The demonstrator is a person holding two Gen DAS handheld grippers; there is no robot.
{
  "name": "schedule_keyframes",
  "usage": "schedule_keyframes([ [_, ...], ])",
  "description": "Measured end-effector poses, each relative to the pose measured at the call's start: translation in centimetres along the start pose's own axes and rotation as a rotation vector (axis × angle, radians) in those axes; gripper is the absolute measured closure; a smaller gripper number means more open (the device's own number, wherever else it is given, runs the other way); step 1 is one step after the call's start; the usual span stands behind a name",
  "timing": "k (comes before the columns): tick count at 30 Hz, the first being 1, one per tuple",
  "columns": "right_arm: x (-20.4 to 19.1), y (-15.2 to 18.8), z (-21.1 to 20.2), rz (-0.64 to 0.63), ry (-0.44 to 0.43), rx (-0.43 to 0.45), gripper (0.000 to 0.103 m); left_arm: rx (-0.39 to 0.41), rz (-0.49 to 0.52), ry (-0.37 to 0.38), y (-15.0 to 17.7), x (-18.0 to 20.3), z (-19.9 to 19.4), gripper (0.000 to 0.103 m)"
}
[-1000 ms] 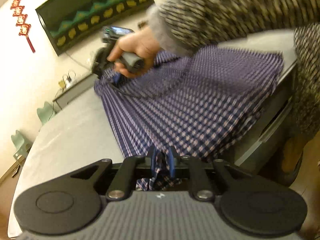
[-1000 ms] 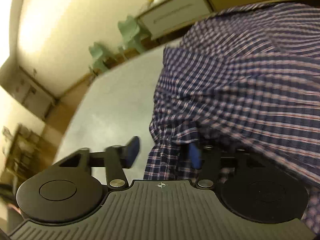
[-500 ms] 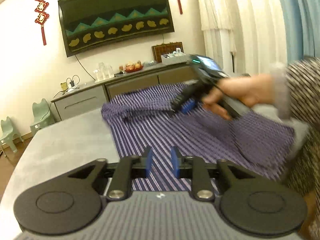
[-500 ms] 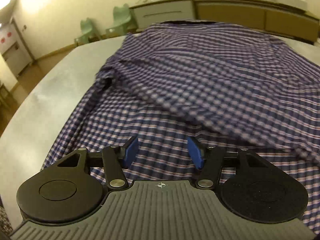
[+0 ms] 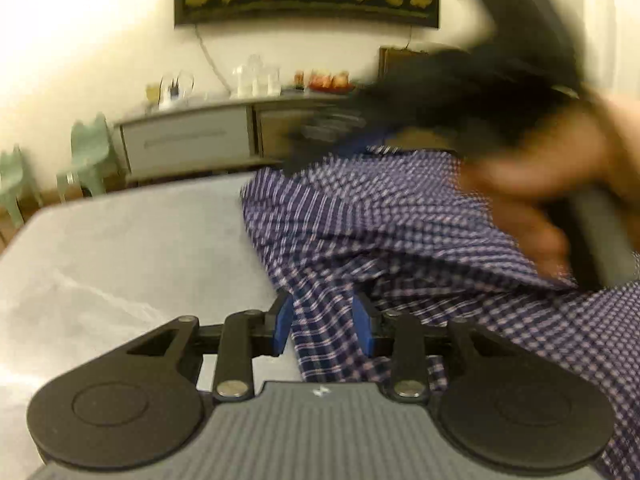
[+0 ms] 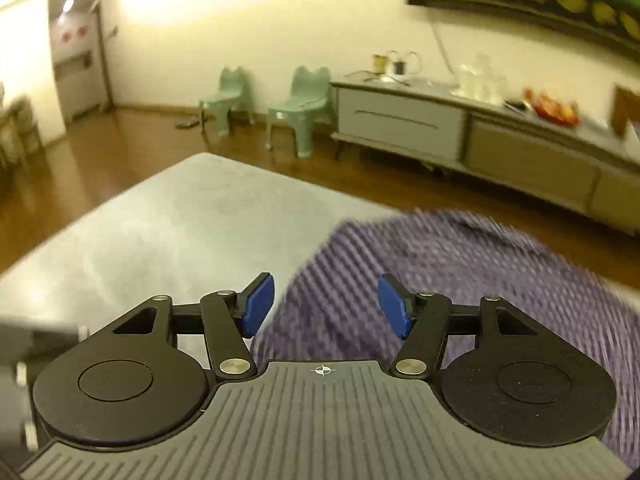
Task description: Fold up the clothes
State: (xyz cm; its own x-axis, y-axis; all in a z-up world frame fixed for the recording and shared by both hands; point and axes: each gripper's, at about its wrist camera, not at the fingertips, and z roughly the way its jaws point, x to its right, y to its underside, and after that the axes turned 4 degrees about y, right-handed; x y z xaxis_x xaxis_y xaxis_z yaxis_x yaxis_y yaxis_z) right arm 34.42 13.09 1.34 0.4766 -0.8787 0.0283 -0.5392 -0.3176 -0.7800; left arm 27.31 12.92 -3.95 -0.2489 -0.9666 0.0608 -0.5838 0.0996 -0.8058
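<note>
My left gripper [image 5: 323, 322] sat low over counter [image 5: 132, 248], blue pads either side of checked shirt [image 5: 360, 232] fold; whether pads pinched cloth or only flanked it, could not tell. Shirt lay bunched on counter's right part, left part bare grey. My right gripper [image 6: 326, 306] spread wide, gripping nothing, above blurred shirt [image 6: 460, 272] edge. My right hand [image 5: 552, 184] blurred over shirt.

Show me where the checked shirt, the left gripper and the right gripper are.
checked shirt [image 5: 360, 216]: left wrist view, on the flat top layer.
left gripper [image 5: 323, 326]: left wrist view, midway between its blue fingertips.
right gripper [image 6: 326, 306]: right wrist view, midway between its blue fingertips.
</note>
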Motion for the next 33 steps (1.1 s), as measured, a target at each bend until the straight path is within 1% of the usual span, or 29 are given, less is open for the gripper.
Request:
schedule_keyframes([
  [1,-0.6,-1.1,1.9,-0.031,0.004,-0.006,0.055,-0.015,-0.012,0.036,0.2,-0.1,0.4,0.070],
  [2,-1.2,-2.3,3.8,-0.061,0.008,-0.013,0.060,-0.038,-0.007,0.061,0.4,-0.1,0.9,0.070],
  [3,-1.0,-2.5,6.0,-0.077,0.037,-0.056,0.067,-0.067,0.012,0.075,0.7,0.2,1.3,0.072],
  [4,-0.5,-2.5,8.3,-0.090,0.071,-0.107,0.073,-0.078,0.041,0.085,1.1,0.5,1.5,0.070],
  [5,-0.1,-2.6,10.5,-0.103,0.105,-0.158,0.074,-0.074,0.079,0.093,1.6,0.9,1.4,0.068],
  [6,0.7,-2.4,11.5,-0.093,0.129,-0.130,0.070,-0.073,0.100,0.101,1.9,1.1,1.2,0.066],
  [7,1.9,-2.5,12.0,-0.059,0.142,-0.119,0.069,-0.075,0.108,0.111,2.1,1.2,0.9,0.066],
  [9,3.3,-2.8,11.4,-0.004,0.153,-0.130,0.069,-0.088,0.099,0.136,2.1,1.0,0.2,0.066],
  [10,3.9,-2.9,11.0,0.023,0.157,-0.137,0.069,-0.084,0.087,0.147,1.9,0.6,-0.3,0.067],
  [11,4.5,-3.0,10.6,0.050,0.162,-0.143,0.069,-0.064,0.068,0.158,1.6,0.1,-0.9,0.067],
  [12,4.7,-2.7,9.0,0.061,0.139,-0.112,0.069,-0.043,0.052,0.169,1.2,-0.2,-1.5,0.067],
  [14,4.8,-2.0,5.3,0.075,0.082,-0.033,0.069,-0.032,0.035,0.178,0.6,-0.5,-2.1,0.067],
  [15,4.8,-1.0,4.3,0.074,0.049,-0.041,0.069,-0.042,0.029,0.184,0.4,-0.5,-2.0,0.067],
  [17,4.6,1.3,2.5,0.068,-0.017,-0.077,0.068,-0.100,0.034,0.190,0.7,0.4,-0.9,0.067],
  [18,4.5,2.6,2.6,0.045,-0.002,-0.117,0.064,-0.133,0.049,0.181,1.0,0.9,-0.3,0.067],
  [19,4.5,3.9,2.9,0.017,0.023,-0.161,0.060,-0.136,0.079,0.161,1.2,1.5,-0.2,0.067],
  [20,4.7,4.7,2.4,-0.011,0.052,-0.142,0.053,-0.134,0.111,0.145,1.2,2.1,-0.4,0.067],
  [21,5.1,4.9,1.8,-0.014,0.094,-0.161,0.054,-0.134,0.121,0.140,1.1,2.3,-0.9,0.067],
  [22,6.0,4.7,0.4,0.023,0.109,-0.146,0.056,-0.116,0.114,0.142,0.8,2.4,-1.5,0.067],
  [23,7.3,4.6,-2.0,0.091,0.092,-0.090,0.054,-0.091,0.109,0.150,0.4,2.4,-2.3,0.067],
  [24,8.7,4.8,-4.6,0.160,0.065,-0.030,0.044,-0.079,0.111,0.150,0.2,2.5,-2.7,0.067],
  [25,10.0,5.2,-7.1,0.210,0.055,0.013,0.036,-0.093,0.115,0.136,0.2,2.6,-2.7,0.067],
  [27,13.2,7.1,-12.1,0.280,0.088,0.067,0.028,-0.166,0.115,0.110,0.7,2.7,-2.1,0.067],
  [28,14.9,8.5,-14.1,0.309,0.125,0.072,0.026,-0.187,0.114,0.101,0.8,2.7,-1.9,0.067],
  [31,20.3,13.7,-19.2,0.412,0.256,0.055,0.025,-0.201,0.113,0.076,0.7,2.8,-2.2,0.067],
  [32,22.1,15.8,-20.7,0.471,0.282,0.042,0.025,-0.192,0.108,0.077,0.3,3.1,-2.8,0.066],
  [33,23.9,18.0,-22.0,0.548,0.285,0.034,0.024,-0.176,0.110,0.075,-0.1,3.5,-3.4,0.062],
])
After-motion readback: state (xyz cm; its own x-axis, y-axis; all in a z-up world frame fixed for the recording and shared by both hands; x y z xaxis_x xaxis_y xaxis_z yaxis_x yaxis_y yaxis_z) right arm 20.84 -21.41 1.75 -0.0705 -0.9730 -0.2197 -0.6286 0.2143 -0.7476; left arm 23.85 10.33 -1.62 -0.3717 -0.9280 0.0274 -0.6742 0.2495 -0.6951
